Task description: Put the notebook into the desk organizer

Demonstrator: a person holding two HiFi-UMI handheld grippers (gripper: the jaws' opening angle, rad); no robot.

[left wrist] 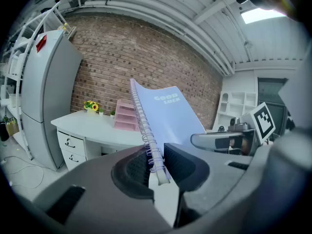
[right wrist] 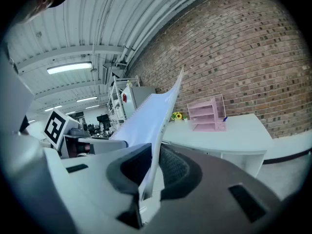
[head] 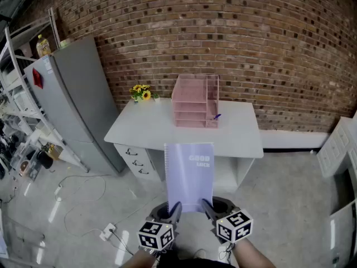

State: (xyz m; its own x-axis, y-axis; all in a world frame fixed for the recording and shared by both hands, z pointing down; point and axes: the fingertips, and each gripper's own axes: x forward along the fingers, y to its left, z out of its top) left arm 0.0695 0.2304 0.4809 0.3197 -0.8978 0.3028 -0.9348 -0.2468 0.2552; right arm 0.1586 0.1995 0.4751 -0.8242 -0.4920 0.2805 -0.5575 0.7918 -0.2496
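The left gripper's (head: 174, 210) jaws pinch the notebook (head: 190, 175) at its spiral edge. The right gripper's (head: 207, 207) jaws pinch the opposite edge. It is held well apart from the table (head: 240, 133) and organizer (head: 194, 102).

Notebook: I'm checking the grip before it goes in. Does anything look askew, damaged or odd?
Nothing stands out. The pale blue spiral-bound notebook is held straight by its near edge, left gripper on the wire-bound side, right gripper on the plain side; the pink desk organizer stands upright.

My left hand-held gripper (head: 174, 210) pinching the notebook's (head: 189, 175) spiral edge, my right hand-held gripper (head: 207, 206) pinching its other edge, side by side
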